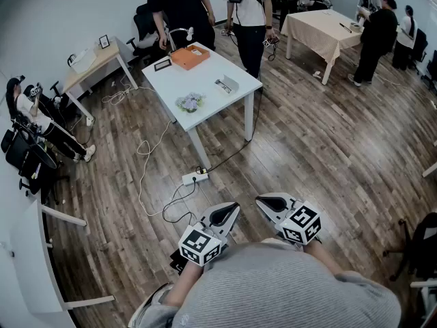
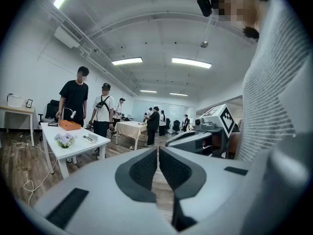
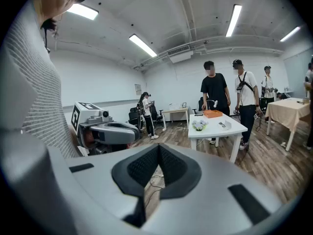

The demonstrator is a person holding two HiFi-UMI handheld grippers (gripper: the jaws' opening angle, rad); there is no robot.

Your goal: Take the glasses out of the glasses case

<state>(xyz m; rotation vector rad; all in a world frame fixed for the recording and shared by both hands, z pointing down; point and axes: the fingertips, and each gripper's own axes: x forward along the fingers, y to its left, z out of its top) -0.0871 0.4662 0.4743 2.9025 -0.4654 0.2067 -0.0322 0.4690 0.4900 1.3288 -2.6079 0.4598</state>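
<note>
I stand well back from a white table (image 1: 205, 80). On it lie an orange flat box (image 1: 190, 57), a small open pale case (image 1: 227, 84) with something dark inside, and a bunch of flowers (image 1: 190, 102). My left gripper (image 1: 232, 209) and right gripper (image 1: 263, 201) are held side by side close to my body, above the wooden floor. Both point toward the table, far from everything on it. In the left gripper view the jaws (image 2: 158, 153) meet with nothing between them. The right gripper (image 3: 159, 153) is likewise shut and empty. The table's items show small in both gripper views.
Two people stand at the table's far side (image 1: 249, 5). A power strip (image 1: 190, 178) and cables lie on the floor between me and the table. A cloth-covered table (image 1: 321, 26) with people is at the back right, a desk (image 1: 95, 63) and a seated person (image 1: 41, 118) at the left.
</note>
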